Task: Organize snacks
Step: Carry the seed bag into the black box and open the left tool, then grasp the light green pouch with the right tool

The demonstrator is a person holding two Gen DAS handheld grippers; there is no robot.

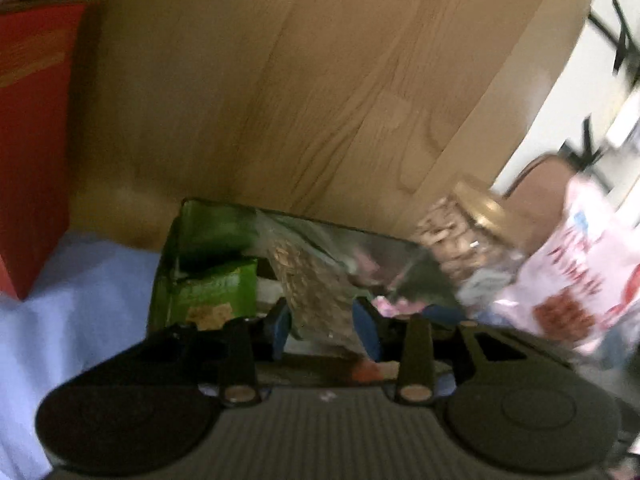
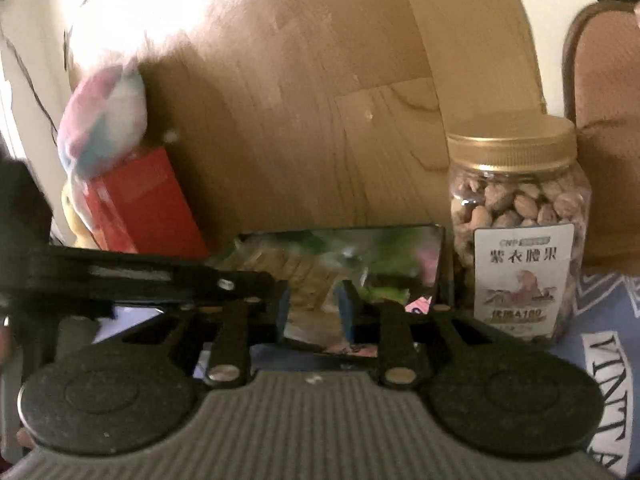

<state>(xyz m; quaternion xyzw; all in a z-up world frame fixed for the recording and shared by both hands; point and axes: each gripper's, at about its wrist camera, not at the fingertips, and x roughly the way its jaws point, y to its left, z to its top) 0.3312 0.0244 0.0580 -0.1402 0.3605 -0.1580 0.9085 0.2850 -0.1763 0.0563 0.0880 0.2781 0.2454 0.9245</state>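
A clear plastic box [image 1: 360, 233] stands on the wooden table and holds green packets [image 1: 216, 292] and a clear bag of seeds [image 1: 308, 276]. My left gripper [image 1: 323, 326] hovers at the box's near side with its blue pads apart. The seed bag shows in the gap, and blur hides any contact. In the right wrist view the same box [image 2: 438, 256] lies just past my right gripper [image 2: 313, 310], whose pads also stand apart. A gold-lidded jar of nuts [image 2: 516, 208] stands right of the box and shows blurred [image 1: 448, 232] in the left view.
A red carton [image 2: 148, 208] stands left of the box, with a pastel bag [image 2: 104, 120] leaning on it. A pink-and-white snack bag [image 1: 580, 272] lies at the right. Printed blue cloth [image 2: 600, 300] covers the near table. A brown chair [image 2: 604, 120] stands beyond the table edge.
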